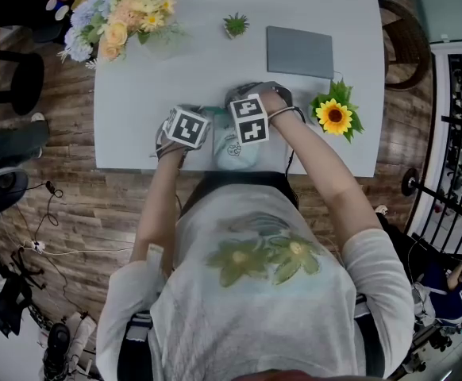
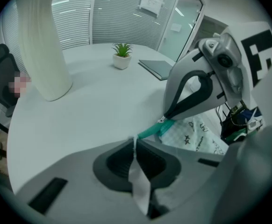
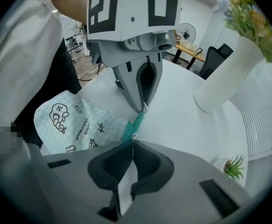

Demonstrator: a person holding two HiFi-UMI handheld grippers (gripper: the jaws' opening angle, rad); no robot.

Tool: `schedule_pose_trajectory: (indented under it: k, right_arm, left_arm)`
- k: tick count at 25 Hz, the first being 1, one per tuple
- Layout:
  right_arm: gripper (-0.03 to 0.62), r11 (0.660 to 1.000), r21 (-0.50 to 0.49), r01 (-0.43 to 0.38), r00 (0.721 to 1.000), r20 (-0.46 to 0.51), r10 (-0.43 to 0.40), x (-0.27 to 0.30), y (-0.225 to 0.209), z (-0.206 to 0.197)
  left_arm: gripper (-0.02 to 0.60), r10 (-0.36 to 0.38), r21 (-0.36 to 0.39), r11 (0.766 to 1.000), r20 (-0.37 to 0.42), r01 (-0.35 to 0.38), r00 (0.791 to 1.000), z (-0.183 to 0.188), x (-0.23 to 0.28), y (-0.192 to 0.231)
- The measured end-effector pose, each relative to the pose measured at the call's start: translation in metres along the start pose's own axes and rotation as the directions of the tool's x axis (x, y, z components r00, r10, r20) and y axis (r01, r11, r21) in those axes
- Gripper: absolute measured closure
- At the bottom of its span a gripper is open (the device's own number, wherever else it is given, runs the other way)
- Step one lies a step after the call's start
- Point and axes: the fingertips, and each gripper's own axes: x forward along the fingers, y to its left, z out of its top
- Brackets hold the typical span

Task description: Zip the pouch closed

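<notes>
The pouch [image 1: 235,151] is pale green check fabric with black cartoon print and lies at the near edge of the white table [image 1: 136,101], between the two marker cubes. A short teal zipper strip [image 2: 151,130] runs from one gripper tip to the other. My left gripper [image 2: 135,143] is shut on one end of that strip; its tip also shows in the right gripper view [image 3: 143,108]. My right gripper [image 3: 132,141] is shut on the other end, at a small metal piece by the pouch [image 3: 75,122] corner. Both point steeply down, tips almost touching.
A white vase of flowers [image 1: 128,10] stands at the table's far left, a small potted plant [image 1: 235,25] at the far middle, a grey flat case [image 1: 298,50] to the right, and a sunflower [image 1: 334,116] at the near right. The table edge lies just below the pouch.
</notes>
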Motion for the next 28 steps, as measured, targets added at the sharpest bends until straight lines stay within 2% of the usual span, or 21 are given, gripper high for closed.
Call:
schedule_pose_trajectory:
  k: [3,6,11,17,20,23,28]
  right_arm:
    - [0.576,1.0,0.001,-0.004,1.0,-0.013,0.004,-0.001,0.0,-0.003]
    - [0.576,1.0,0.021,0.002,1.0,-0.007,-0.002,-0.003,0.001,-0.007]
    - [0.576,0.999,0.048,0.017,1.0,0.001,-0.018,-0.004,0.003,-0.009]
    - [0.576,0.997,0.066,0.048,0.999,-0.026,-0.046,-0.003,0.004,-0.014]
    - [0.576,0.994,0.09,0.067,0.998,-0.024,-0.065,-0.003,0.004,-0.015]
    - [0.576,0.992,0.102,0.079,0.996,-0.036,-0.076,-0.004,0.005,-0.016]
    - [0.576,0.992,0.082,0.096,0.993,-0.074,-0.09,-0.003,0.006,-0.018]
  left_arm:
    - [0.558,0.026,0.011,1.0,0.002,-0.026,1.0,0.003,-0.004,0.004]
    - [0.558,0.006,0.0,1.0,-0.003,-0.006,1.0,0.0,-0.001,0.0]
    - [0.558,0.057,0.028,0.998,0.006,-0.057,0.998,0.006,-0.008,0.008]
    - [0.558,0.007,0.004,1.0,-0.004,-0.007,1.0,0.001,0.0,-0.001]
    - [0.558,0.024,0.016,1.0,-0.002,-0.023,1.0,0.003,-0.002,0.003]
    - [0.558,0.005,0.008,1.0,-0.01,-0.004,1.0,0.0,0.001,-0.001]
    - [0.558,0.036,0.027,0.999,-0.003,-0.036,0.999,0.004,-0.003,0.003]
